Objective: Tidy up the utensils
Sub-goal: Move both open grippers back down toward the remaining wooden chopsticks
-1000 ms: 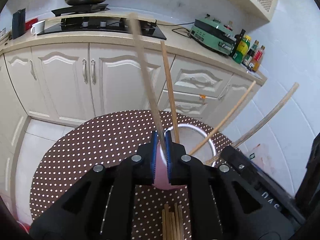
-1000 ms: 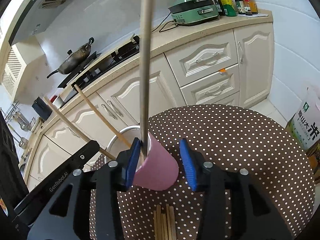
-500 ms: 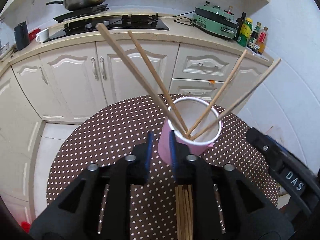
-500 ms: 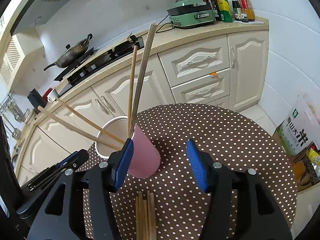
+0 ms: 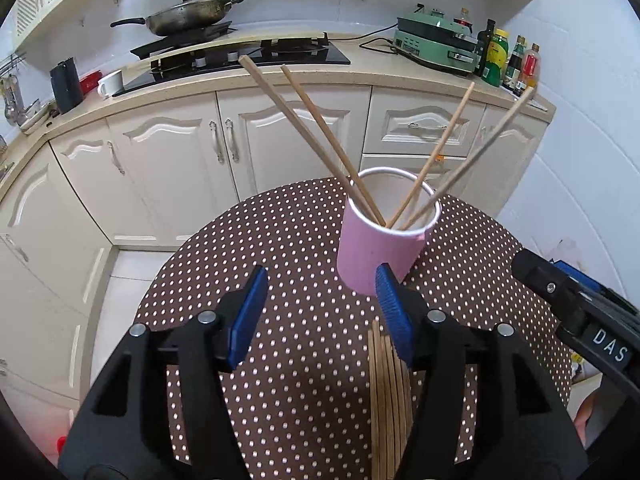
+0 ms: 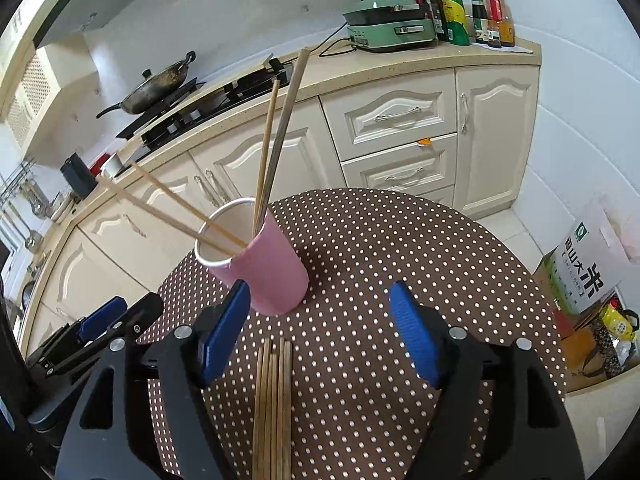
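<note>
A pink cup (image 5: 380,252) stood upright on the round table (image 5: 280,240) with the brown, white-dotted cloth, toward the table's far side and nearer the cabinets (image 5: 180,160). Four chopsticks (image 5: 320,128) leaned out of the cup in two pairs, one pair slanting to one side and the other pair to the opposite side, their lower ends down inside against the cup's white inner wall. On the near side of the cup a bundle of further chopsticks (image 6: 274,400) lay flat on the cloth, side by side, with their tips pointing toward the cup and a short gap left before its base.

The left gripper (image 5: 320,312) hung over the cloth on the near side of the cup, its jaws opening with nothing between them; its right blue pad (image 5: 394,316) overlapped the cup's lower edge in the left wrist view, and I could not tell whether it touched. The right gripper (image 6: 320,332) was also released, jaws opening and empty, the cup just beyond its left pad (image 6: 224,332).

Behind the cup ran the counter (image 5: 360,76), bearing a hob (image 5: 248,56), a wok (image 5: 188,18), a green appliance (image 5: 436,46) and bottles (image 5: 504,60).
</note>
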The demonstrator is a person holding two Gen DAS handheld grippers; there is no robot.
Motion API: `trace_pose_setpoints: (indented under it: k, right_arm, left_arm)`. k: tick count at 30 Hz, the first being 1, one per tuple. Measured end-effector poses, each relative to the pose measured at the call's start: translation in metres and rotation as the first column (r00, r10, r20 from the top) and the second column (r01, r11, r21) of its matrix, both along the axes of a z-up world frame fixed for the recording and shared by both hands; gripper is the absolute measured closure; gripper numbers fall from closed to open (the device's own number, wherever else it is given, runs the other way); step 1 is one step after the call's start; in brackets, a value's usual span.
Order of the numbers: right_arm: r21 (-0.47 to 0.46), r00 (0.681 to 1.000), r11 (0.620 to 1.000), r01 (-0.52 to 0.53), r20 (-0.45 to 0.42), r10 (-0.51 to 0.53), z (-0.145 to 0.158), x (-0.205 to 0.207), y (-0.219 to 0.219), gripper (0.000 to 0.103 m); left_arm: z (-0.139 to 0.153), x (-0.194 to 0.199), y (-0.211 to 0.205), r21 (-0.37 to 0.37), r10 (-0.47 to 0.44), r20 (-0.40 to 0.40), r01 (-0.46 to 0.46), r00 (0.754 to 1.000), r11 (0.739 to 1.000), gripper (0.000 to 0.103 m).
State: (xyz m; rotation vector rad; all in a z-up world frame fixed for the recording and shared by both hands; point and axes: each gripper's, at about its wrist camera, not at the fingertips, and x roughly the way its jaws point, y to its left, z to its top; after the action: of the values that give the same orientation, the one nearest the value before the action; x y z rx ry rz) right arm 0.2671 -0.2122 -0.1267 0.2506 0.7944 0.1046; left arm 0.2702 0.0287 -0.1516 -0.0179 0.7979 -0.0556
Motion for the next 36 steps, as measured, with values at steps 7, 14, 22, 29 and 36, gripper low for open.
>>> trace_pose_setpoints:
  k: [7,14,22,29,36]
  right_arm:
    - [-0.023,0.998,0.998,-0.055,-0.037,0.054,0.0,-0.019,0.0,0.03]
    - [-0.059,0.99,0.991,-0.117,-0.09,0.111,-0.008,-0.037,0.004,0.022]
    - [-0.066,0.972,0.985,-0.157,-0.187,0.143,-0.027,-0.047,0.007,0.021]
    - [-0.09,0.943,0.974,-0.21,-0.283,0.177,-0.049,-0.055,0.02,0.02]
    - [-0.117,0.918,0.963,-0.244,-0.347,0.191,-0.068,-0.056,0.033,0.02]
  left_arm:
    - [0.001,-0.027,-0.002,0.015,0.005,-0.013,-0.005,1.0,1.0,0.041]
    - [-0.003,-0.049,-0.001,0.03,0.017,-0.033,-0.016,0.999,0.999,0.036]
    - [-0.019,-0.068,0.006,0.044,0.03,-0.089,-0.027,0.996,0.999,0.034]
    - [-0.033,-0.08,0.01,0.054,0.03,-0.151,-0.022,0.988,0.998,0.031]
    - [-0.052,-0.085,0.016,0.065,0.024,-0.21,-0.011,0.977,0.998,0.03]
